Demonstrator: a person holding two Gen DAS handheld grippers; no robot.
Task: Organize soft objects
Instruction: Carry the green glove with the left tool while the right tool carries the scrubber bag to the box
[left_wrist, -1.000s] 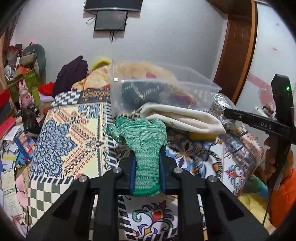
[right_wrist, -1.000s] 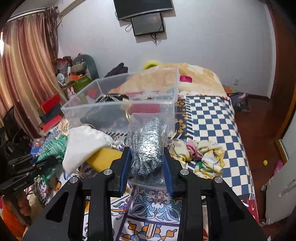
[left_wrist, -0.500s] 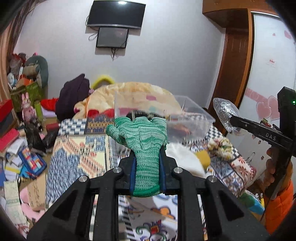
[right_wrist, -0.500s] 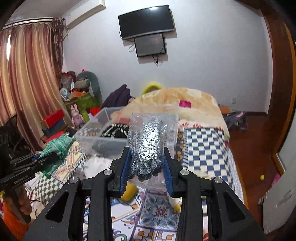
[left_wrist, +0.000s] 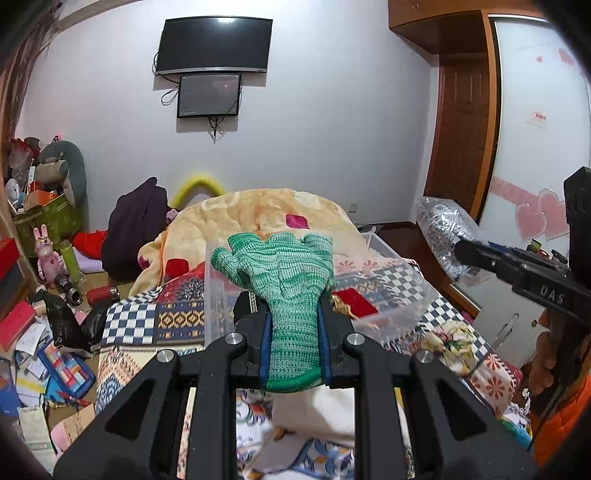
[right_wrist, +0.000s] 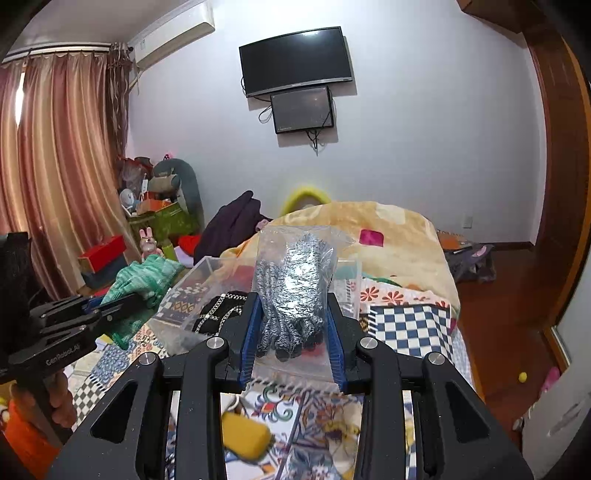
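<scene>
My left gripper (left_wrist: 293, 314) is shut on a green knitted glove (left_wrist: 284, 273) and holds it up above the bed, in front of the clear plastic bin (left_wrist: 399, 291). The glove also shows in the right wrist view (right_wrist: 144, 277). My right gripper (right_wrist: 291, 325) is shut on a clear bag of grey-and-white gloves (right_wrist: 295, 284), held high over the bed just before the bin (right_wrist: 192, 291). That bag shows at the right of the left wrist view (left_wrist: 443, 236). The bin holds dark knitted items and a red piece.
A patterned bedspread (left_wrist: 155, 314) covers the bed, with a beige blanket (left_wrist: 258, 210) heaped behind the bin. A white cloth (left_wrist: 314, 410) and a yellow item (right_wrist: 243, 439) lie below the grippers. Clutter fills the floor at the left (left_wrist: 44, 332). A wardrobe (left_wrist: 535, 147) stands at the right.
Both grippers have risen and drawn back with their loads. The bin and the bed now sit lower and farther off in both views.
</scene>
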